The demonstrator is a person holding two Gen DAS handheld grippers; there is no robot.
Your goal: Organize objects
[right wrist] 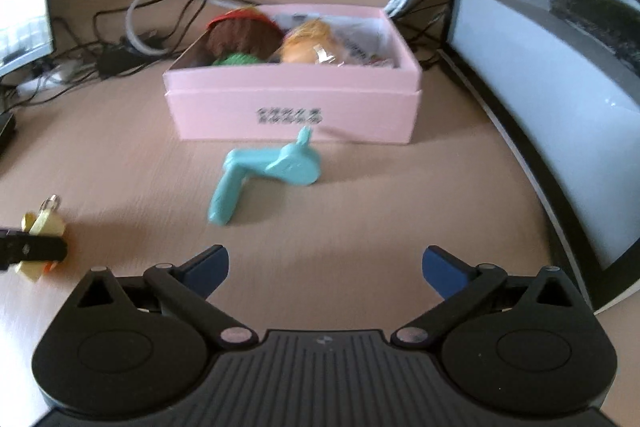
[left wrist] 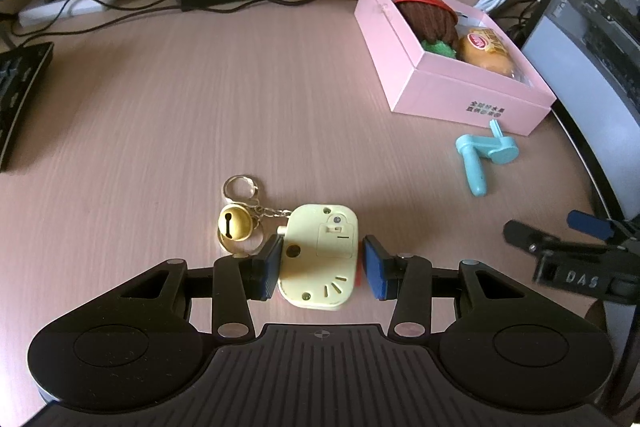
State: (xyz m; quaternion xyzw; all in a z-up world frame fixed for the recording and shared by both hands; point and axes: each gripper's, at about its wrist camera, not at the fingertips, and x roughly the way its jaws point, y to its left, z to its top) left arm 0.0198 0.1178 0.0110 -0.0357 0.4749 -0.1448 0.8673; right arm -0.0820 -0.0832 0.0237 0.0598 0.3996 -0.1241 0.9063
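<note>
Pink box [right wrist: 294, 107] holds two toys; left claw [left wrist: 320, 263] pinches the yellow keychain toy [left wrist: 320, 255], right claw [right wrist: 325, 269] stands spread short of the blue crank [right wrist: 264, 171] on the counter [right wrist: 360, 195].

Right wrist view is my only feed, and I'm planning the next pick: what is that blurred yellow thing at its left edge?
Observer: A pale yellow rounded plastic box, battery-cover side up. The left gripper is shut on it.
Operator: Anything attached to it?
Observer: Yes. A short chain leads to a gold metal bell and key rings, lying on the wooden desk beside the box.
Operator: Anything else on that side?
Observer: A black keyboard sits at the desk's edge, well clear of the bell.
</note>
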